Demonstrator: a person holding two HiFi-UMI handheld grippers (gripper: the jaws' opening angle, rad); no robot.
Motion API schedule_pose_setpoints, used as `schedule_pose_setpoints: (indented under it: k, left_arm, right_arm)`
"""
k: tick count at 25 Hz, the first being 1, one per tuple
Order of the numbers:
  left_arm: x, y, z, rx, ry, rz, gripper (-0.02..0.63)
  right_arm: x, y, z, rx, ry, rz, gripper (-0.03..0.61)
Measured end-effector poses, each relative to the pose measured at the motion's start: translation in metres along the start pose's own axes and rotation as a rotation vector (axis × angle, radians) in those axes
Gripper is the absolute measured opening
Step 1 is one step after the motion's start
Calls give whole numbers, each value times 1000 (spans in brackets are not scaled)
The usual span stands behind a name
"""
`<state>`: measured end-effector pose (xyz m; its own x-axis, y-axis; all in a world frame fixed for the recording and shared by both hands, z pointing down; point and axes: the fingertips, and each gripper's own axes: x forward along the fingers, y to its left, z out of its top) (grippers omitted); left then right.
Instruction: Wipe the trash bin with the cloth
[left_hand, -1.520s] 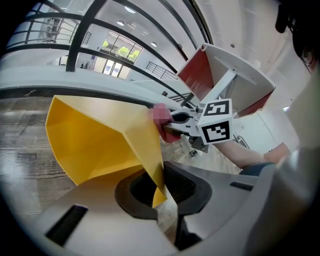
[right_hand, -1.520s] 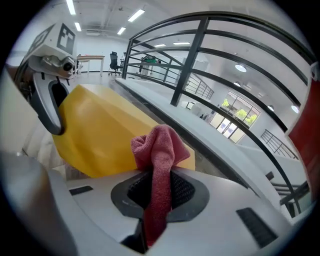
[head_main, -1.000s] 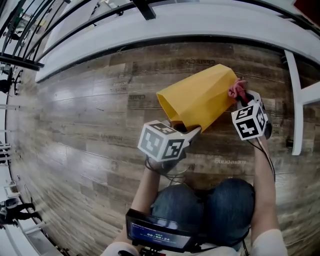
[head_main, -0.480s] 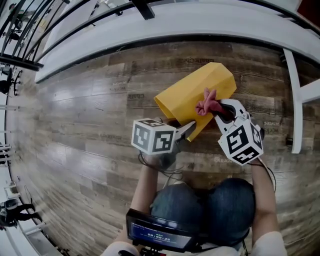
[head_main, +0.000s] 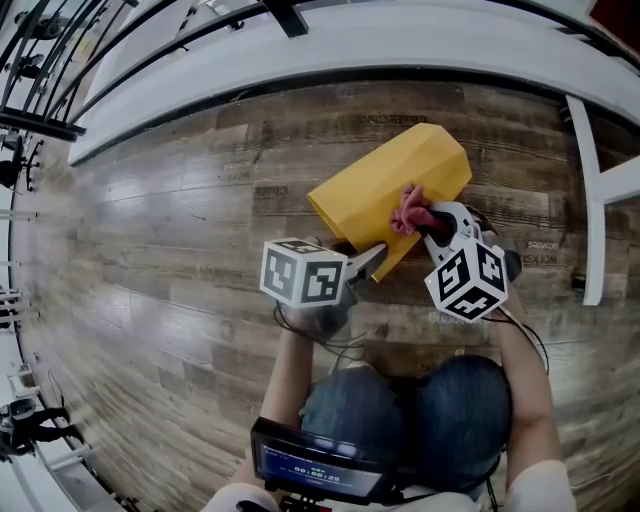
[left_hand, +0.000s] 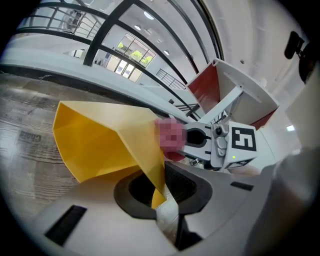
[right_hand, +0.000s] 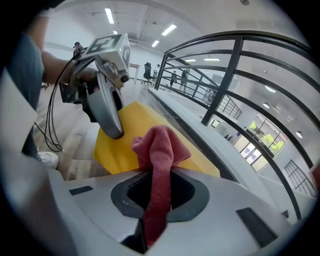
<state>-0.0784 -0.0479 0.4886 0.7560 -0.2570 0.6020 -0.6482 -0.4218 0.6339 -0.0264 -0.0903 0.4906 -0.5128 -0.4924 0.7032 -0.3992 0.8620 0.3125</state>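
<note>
The yellow trash bin (head_main: 385, 185) lies tilted on its side above the wooden floor, mouth towards me. My left gripper (head_main: 374, 259) is shut on the near rim of the bin (left_hand: 100, 145); its jaws have just been opening slightly, with the rim still pinched between them. My right gripper (head_main: 424, 222) is shut on a pink-red cloth (head_main: 407, 209), which bunches out past the jaws and rests against the bin's side. In the right gripper view the cloth (right_hand: 157, 147) hangs from the jaws over the yellow bin (right_hand: 122, 137).
A white kerb with a black railing (head_main: 350, 50) curves across the far side. A white frame (head_main: 592, 200) stands at the right. My knees (head_main: 420, 410) are just below the grippers, and a small screen (head_main: 320, 465) sits at the bottom edge.
The right gripper carried the cloth leftward from the bin's right end onto its side. The left gripper and the bin's rim shifted slightly left.
</note>
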Motion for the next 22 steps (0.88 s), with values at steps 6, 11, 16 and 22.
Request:
schedule_pose_setpoints:
  k: [6, 11, 16, 22]
  left_arm:
    - [-1, 10, -8, -6, -16, -9, 50]
    - [-1, 12, -10, 146, -42, 17, 69]
    - [7, 12, -33, 262, -39, 33, 94]
    - [37, 22, -71, 304, 74, 84, 118]
  right_arm:
    - [14, -42, -40, 67, 110, -110, 44]
    - [20, -59, -54, 117, 149, -139, 43]
    - [21, -56, -52, 111, 151, -134, 44]
    - [23, -57, -51, 113, 145, -138, 44]
